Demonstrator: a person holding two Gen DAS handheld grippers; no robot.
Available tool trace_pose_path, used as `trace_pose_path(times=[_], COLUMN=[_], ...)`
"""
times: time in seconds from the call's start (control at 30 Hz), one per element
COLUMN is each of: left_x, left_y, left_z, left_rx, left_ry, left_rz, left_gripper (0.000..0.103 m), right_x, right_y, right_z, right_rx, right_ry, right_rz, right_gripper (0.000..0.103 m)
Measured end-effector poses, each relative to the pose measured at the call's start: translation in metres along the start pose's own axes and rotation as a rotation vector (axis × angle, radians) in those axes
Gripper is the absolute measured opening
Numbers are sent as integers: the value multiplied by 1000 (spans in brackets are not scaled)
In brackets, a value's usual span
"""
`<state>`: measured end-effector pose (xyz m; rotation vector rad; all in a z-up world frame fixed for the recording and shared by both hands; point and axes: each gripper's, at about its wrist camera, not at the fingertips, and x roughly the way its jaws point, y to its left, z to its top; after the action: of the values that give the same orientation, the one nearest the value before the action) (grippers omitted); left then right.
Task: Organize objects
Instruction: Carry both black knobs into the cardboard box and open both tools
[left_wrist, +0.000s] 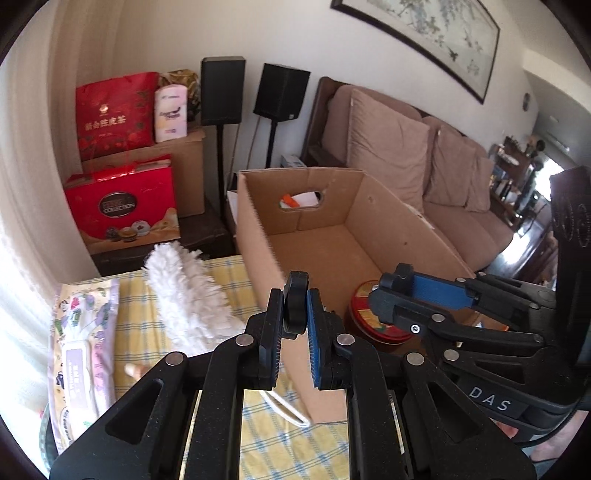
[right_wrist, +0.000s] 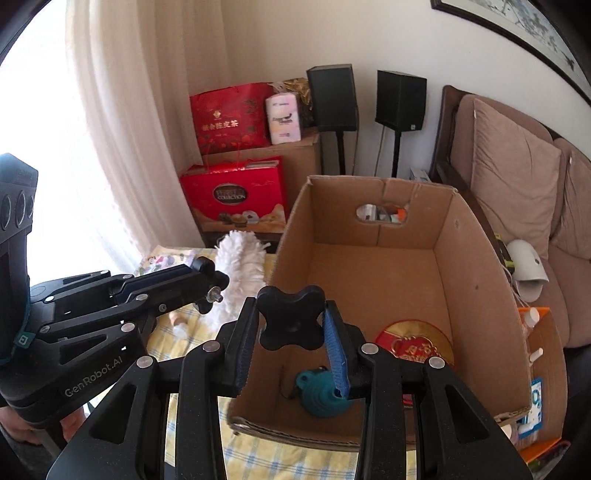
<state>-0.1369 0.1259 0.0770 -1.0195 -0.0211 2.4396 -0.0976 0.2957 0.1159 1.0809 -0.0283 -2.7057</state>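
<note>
Apparently mid-deposit: the right gripper (right_wrist: 291, 328) clamps a black four-lobed plastic knob (right_wrist: 290, 319) above the near wall of the open brown cardboard box (right_wrist: 373, 273). At its nine o'clock, the left gripper (left_wrist: 295, 314) pinches a second black knob (left_wrist: 295, 295) over the box's left wall. Next, I judge, each needs carrying toward twelve o'clock over the box floor before the jaws part.

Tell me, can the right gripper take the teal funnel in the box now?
Probably not yet. The cardboard box is open on top and nothing covers the teal funnel, but the right gripper is shut on a black knob, which it must release first.
</note>
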Motion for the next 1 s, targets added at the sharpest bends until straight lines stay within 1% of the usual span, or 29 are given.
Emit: trace_pose_path(times=[0.13, 0.27, 0.63, 0.73, 0.9, 1.0], left_x=[8, 13, 25, 32, 43, 47], left_y=[-18, -33, -53, -56, -59, -61], left_z=[0, -1, -13, -15, -19, -21], left_rx=[12, 28, 32, 42, 45, 48], left_ry=[16, 24, 52, 86, 154, 175], left_rz=[-28, -40, -35, -30, -23, -19], left_gripper=[12, 12, 12, 12, 12, 11], right_x=[0, 2, 0, 5, 17, 21], right_y=[-17, -28, -45, -51, -64, -67], right_z=[-9, -18, -33, -35, -41, -44], right_rx=[31, 49, 83, 92, 142, 151], right_ry=[23, 43, 57, 81, 145, 156], right_rz=[8, 8, -9, -1, 60, 72], right_gripper=[35, 35, 35, 35, 35, 35])
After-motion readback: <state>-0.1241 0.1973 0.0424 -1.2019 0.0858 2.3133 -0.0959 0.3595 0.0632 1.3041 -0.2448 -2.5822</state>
